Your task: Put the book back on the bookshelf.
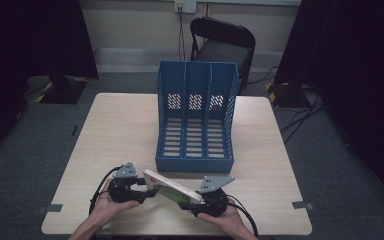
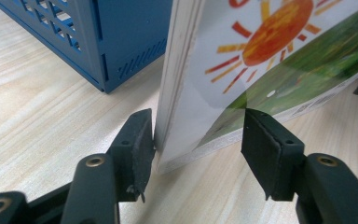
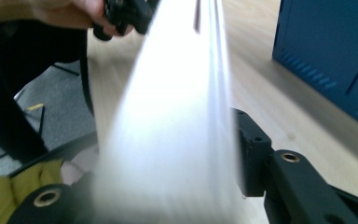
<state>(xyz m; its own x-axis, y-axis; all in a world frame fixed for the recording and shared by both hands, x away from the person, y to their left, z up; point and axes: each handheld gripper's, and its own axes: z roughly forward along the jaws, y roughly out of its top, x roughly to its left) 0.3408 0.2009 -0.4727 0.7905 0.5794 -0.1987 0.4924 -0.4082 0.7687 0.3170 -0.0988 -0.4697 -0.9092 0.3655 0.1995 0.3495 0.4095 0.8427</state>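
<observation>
At lower centre, both hand-held grippers flank a picture book (image 1: 172,189): the left hand-held gripper (image 1: 147,192) loosely open around its corner, the right hand-held gripper (image 1: 192,204) unclear. A blue file rack (image 1: 196,117) stands just behind on the worktop (image 1: 120,135).

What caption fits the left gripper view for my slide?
Left gripper jaws straddle the corner of a sun-printed book standing on the table, blue file rack behind.

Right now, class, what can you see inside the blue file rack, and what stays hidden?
The blue file rack has three slots, and all look empty: slotted floors and perforated back panels show through. The low front lip hides the very front of each floor.
</observation>
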